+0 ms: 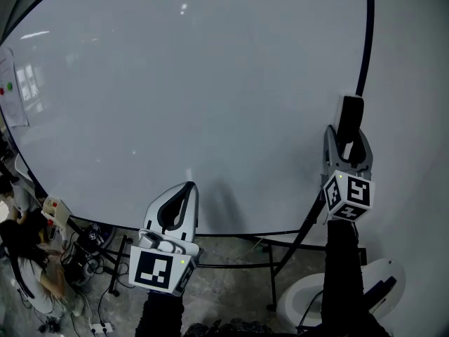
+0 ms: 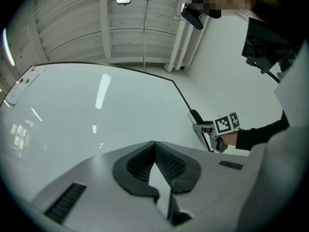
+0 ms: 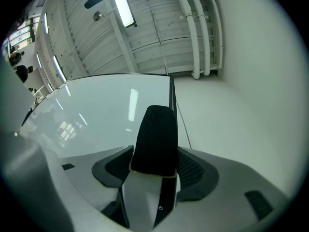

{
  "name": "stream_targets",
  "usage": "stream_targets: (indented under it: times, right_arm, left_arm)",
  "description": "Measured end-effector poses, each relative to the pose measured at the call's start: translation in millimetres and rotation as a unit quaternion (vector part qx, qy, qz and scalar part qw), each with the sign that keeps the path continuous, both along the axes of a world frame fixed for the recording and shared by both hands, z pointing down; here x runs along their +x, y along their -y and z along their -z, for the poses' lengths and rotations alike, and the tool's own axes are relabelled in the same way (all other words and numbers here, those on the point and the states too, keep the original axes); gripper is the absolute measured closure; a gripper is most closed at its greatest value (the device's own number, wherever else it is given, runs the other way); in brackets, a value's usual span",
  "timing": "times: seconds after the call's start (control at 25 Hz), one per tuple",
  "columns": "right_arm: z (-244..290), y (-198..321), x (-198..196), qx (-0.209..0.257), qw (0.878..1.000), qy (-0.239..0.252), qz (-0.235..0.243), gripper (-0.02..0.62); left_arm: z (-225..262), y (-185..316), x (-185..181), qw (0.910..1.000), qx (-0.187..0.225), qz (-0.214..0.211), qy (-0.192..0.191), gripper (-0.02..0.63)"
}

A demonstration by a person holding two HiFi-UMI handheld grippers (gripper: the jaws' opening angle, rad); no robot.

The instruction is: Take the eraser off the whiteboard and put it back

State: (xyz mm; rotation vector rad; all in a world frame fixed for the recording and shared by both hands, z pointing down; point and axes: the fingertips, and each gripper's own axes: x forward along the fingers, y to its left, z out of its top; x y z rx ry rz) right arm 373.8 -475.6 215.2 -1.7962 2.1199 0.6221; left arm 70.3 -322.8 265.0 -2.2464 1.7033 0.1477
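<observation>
Dim, even lighting from ceiling tube lamps (image 3: pixel 123 6), which streak glare across the whiteboard (image 1: pixel 210 83). Strong fisheye distortion; dark vignetted corners.

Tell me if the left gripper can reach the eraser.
Probably not: the eraser is clamped in the right gripper at the right edge of the whiteboard, and the left gripper is shut.
</observation>
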Motion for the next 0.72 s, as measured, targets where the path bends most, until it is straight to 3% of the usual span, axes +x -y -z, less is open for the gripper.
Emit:
stream_targets:
  times: [0.4,0.72]
  right_arm:
    - [-3,-3,-3,0.01,1.0,-0.027,-0.008,0.314]
    - [-19,-20,-3,-0.004,0.998,-0.063,-0.024,0.313]
  left_arm:
    - [-2,-2,14,0.9996,-0.001,-0.026,0.016,0.6]
    - [1,-9,11,0.9999,0.001,-0.015,0.006,0.6]
